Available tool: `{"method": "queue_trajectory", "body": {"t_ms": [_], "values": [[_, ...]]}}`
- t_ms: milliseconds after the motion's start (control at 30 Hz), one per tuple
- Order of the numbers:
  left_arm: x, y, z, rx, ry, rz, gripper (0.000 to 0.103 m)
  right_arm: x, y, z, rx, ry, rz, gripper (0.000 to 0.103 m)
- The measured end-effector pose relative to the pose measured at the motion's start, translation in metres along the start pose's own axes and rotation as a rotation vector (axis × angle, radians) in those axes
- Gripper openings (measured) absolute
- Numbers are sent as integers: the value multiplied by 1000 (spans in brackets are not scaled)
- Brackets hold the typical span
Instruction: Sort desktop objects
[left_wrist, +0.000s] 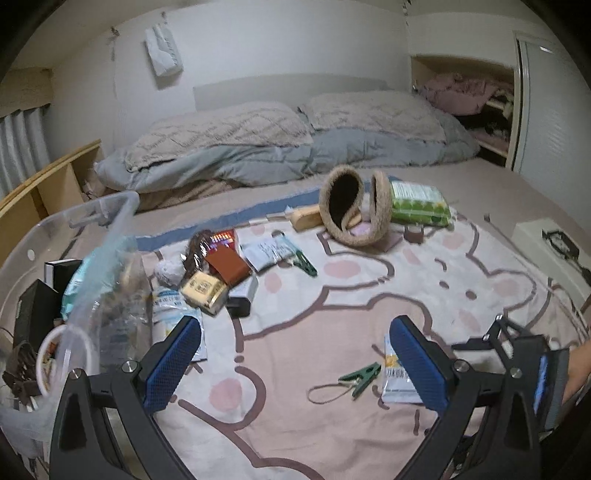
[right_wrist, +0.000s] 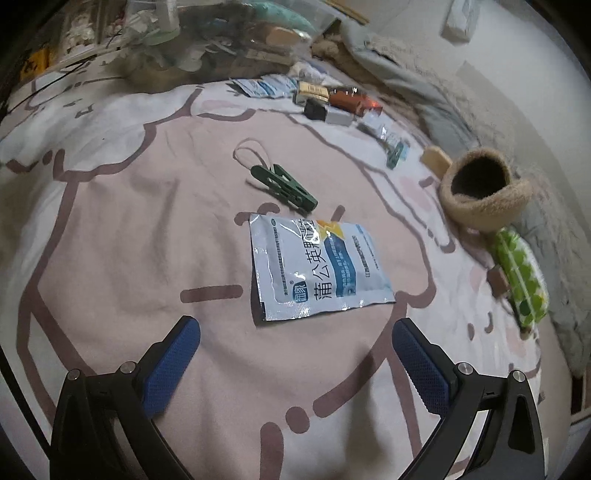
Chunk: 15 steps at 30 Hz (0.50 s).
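Small objects lie scattered on a pink cartoon blanket (left_wrist: 303, 332) on a bed. My right gripper (right_wrist: 295, 354) is open and empty, just short of a white and blue medicine sachet (right_wrist: 314, 266) and a green clothespin (right_wrist: 284, 186) with a string loop. My left gripper (left_wrist: 295, 354) is open and empty above the blanket; the sachet (left_wrist: 397, 380) and clothespin (left_wrist: 360, 374) lie by its right finger. The right gripper (left_wrist: 532, 365) shows at the right edge of the left wrist view. A clear plastic bin (left_wrist: 74, 236) with sorted items stands at the left.
A pile of small boxes and packets (left_wrist: 218, 273), a second green clothespin (left_wrist: 304, 262), fuzzy tan earmuffs (left_wrist: 354, 210), a green tissue pack (left_wrist: 419, 205) and a wooden block (left_wrist: 306, 218) lie farther back. Pillows and a duvet are behind them. A white box (left_wrist: 550, 247) sits at the right.
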<state>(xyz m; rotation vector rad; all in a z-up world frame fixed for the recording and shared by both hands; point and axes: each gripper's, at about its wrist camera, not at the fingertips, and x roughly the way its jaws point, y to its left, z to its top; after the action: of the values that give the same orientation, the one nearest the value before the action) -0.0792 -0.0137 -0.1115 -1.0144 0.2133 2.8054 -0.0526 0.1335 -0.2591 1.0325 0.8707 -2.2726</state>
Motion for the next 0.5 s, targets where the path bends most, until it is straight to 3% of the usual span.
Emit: {"method": "queue_trajectory", "body": {"t_ms": [133,267,500], "values": [[18,-8,-10,51,54,-4,103,5,-8,3,21,24,44,103],[39,-15,-23,94,127,-2,103,15,-23,4,138,88,142,103],[77,-20,-50,112,292,-12,103,19,-24,7,179,126,176,103]]}}
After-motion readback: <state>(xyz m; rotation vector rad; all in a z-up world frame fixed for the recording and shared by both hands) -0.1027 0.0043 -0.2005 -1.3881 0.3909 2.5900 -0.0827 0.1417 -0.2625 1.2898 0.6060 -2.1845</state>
